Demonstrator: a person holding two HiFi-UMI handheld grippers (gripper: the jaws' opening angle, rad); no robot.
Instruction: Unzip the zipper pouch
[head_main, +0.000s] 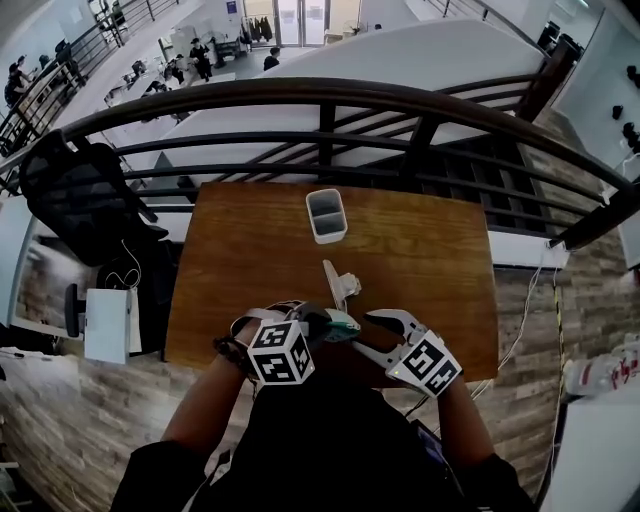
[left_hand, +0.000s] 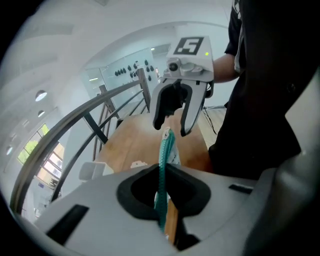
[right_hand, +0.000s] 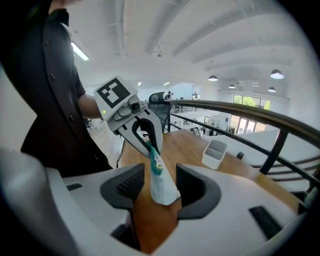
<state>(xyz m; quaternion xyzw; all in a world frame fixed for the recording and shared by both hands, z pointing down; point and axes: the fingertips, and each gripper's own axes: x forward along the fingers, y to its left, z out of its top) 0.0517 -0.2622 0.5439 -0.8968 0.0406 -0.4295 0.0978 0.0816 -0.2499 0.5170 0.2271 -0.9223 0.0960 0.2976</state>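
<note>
Head view, lower centre: left gripper has its jaws pressed together on the pouch at its teal zipper. Left gripper view confirms it, with the zipper band edge-on and pinched between the pads. Just right of it, the right gripper is spread. Right gripper view shows the white pouch body between its jaws with a gap on each side, no pad contact. The pouch sits near the table's lower edge; can't tell if it touches the wood. Open wood lies left and right of the pouch. Bin is at upper centre, well apart. Railing runs beyond the table's top edge.
</note>
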